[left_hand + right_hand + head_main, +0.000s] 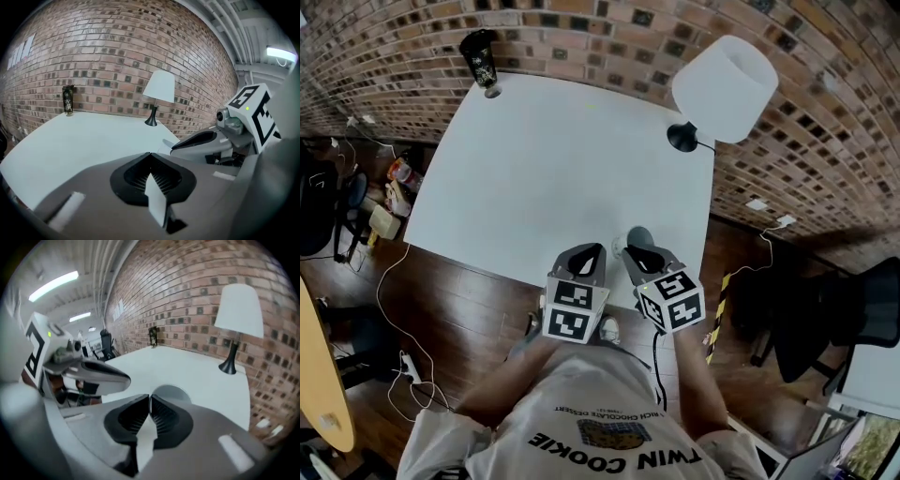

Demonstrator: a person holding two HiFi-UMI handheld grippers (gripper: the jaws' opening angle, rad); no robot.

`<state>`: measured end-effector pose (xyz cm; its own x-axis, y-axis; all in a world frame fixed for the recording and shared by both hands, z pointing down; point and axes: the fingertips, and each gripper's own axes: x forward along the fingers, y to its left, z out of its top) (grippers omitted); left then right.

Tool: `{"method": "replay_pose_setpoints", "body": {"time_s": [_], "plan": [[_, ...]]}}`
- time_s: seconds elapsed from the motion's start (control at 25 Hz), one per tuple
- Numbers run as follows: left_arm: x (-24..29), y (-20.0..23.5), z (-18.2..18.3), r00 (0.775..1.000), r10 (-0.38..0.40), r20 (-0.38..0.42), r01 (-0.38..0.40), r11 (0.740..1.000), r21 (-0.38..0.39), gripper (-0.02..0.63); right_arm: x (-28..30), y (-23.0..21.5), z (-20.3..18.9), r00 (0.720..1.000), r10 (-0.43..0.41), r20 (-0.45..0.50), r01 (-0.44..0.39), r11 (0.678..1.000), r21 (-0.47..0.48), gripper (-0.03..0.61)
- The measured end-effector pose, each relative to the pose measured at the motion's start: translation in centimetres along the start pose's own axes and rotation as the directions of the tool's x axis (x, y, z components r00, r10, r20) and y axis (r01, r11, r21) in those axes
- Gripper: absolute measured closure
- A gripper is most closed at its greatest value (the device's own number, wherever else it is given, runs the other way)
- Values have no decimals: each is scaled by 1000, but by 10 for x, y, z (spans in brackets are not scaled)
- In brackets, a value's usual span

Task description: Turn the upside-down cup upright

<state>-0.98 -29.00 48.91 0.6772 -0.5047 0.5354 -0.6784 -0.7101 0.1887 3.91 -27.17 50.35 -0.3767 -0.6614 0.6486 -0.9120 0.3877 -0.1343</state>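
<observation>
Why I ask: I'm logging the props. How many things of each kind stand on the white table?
Lamp: 1
Dark tumbler: 1
Grey cup: 1
Total: 3

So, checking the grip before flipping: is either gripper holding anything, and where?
Left gripper: nothing. Right gripper is shut at the edge of the grey cup; a pinch can't be told.
</observation>
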Motion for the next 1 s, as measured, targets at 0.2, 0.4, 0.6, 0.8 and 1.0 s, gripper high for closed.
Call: {"method": "replay_pose_setpoints", "body": {"time_s": [0.2, 0.4, 0.6, 0.8, 1.0], "plan": [[0, -4, -1, 1000, -4, -1, 4, 1000, -2, 609, -9, -15, 1, 950, 131, 284, -272, 794, 544, 557], [-1, -9, -3, 1000, -5, -5, 5, 1000, 3, 609, -10, -39, -36, 925, 77, 372, -351, 548, 760, 557], [0, -15, -5, 1000, -10, -12, 10, 1000, 7, 609, -11, -57, -59, 896, 21, 444, -420, 363, 832, 557], [-1, -16, -5, 1000, -5, -10, 5, 1000, 7, 609, -14, -62, -66, 914, -28, 405, -364, 384, 848, 551], [-2, -17, -6, 1000, -1, -9, 1, 1000, 3, 609, -23, -56, -57, 942, -36, 333, -280, 461, 842, 512]]}}
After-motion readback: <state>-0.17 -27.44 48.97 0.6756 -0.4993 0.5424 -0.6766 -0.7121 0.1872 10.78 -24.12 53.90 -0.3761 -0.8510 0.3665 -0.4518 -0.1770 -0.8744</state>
